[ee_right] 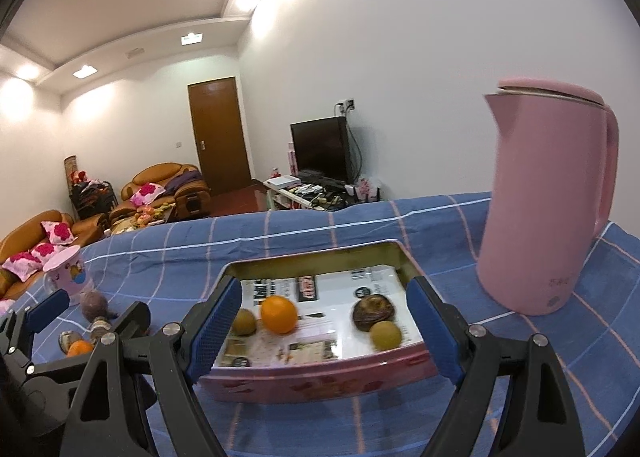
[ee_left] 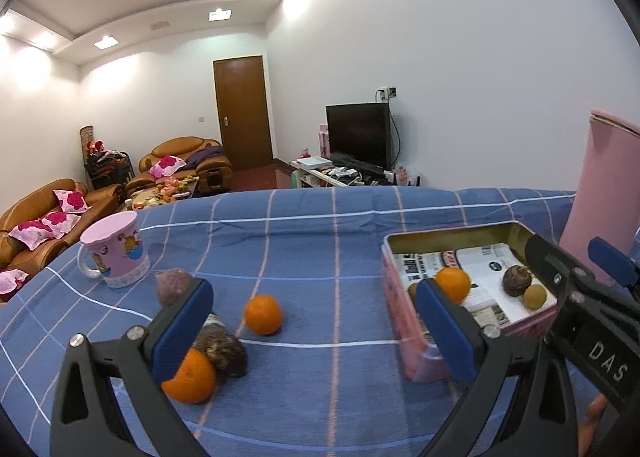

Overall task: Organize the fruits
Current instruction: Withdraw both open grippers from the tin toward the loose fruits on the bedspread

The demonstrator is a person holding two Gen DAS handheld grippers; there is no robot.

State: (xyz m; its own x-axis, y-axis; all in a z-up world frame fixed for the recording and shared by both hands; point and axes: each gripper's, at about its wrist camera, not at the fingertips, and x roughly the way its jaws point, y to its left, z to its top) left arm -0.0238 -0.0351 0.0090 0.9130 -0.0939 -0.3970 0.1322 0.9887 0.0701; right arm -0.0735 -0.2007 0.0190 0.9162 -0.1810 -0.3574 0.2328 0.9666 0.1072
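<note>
My left gripper is open above the blue checked cloth. One orange lies on the cloth beyond its fingers, untouched. Another orange, a dark brown fruit and a purplish fruit lie by its left finger. My right gripper is open too, its fingers on either side of the near end of the pink tin. In the tin lie an orange, a dark brown fruit and two green-brown fruits. Neither gripper holds anything.
A tall pink kettle stands right of the tin. A pink cup stands at the cloth's far left. The left gripper shows at the right wrist view's left edge. Sofas, a door and a television lie beyond.
</note>
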